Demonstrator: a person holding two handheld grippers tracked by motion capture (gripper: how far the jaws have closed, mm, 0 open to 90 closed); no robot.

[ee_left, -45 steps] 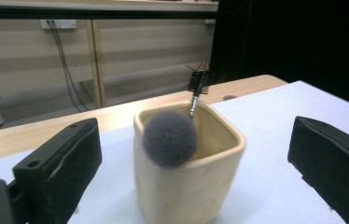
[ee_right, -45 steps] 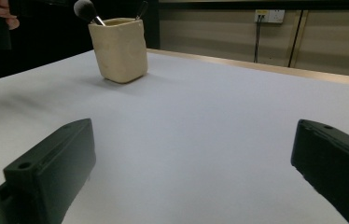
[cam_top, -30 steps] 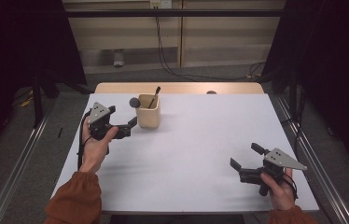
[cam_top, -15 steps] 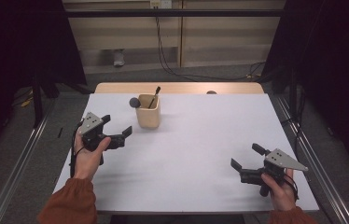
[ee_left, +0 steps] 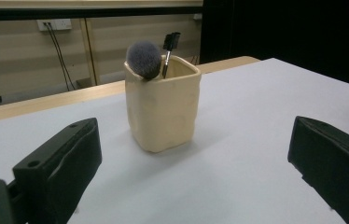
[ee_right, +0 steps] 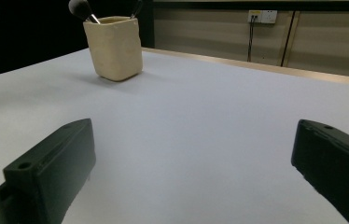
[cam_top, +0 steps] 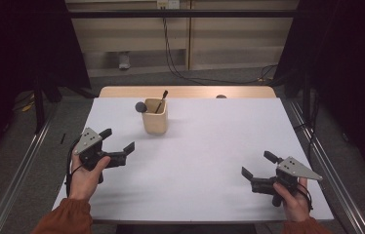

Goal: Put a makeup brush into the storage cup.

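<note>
Standing toward the table's far left — cream holder with two brushes. Left gripper near it, jaws wide, empty; right gripper well apart, likewise wide. Risk: a careless jaw nudge likely tips the light holder — brushes spill.

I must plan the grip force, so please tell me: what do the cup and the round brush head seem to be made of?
Cup: probably matte ceramic or clay; cream, dull, slightly uneven walls. Brush head: soft grey bristles, fluffy and without shine.
</note>
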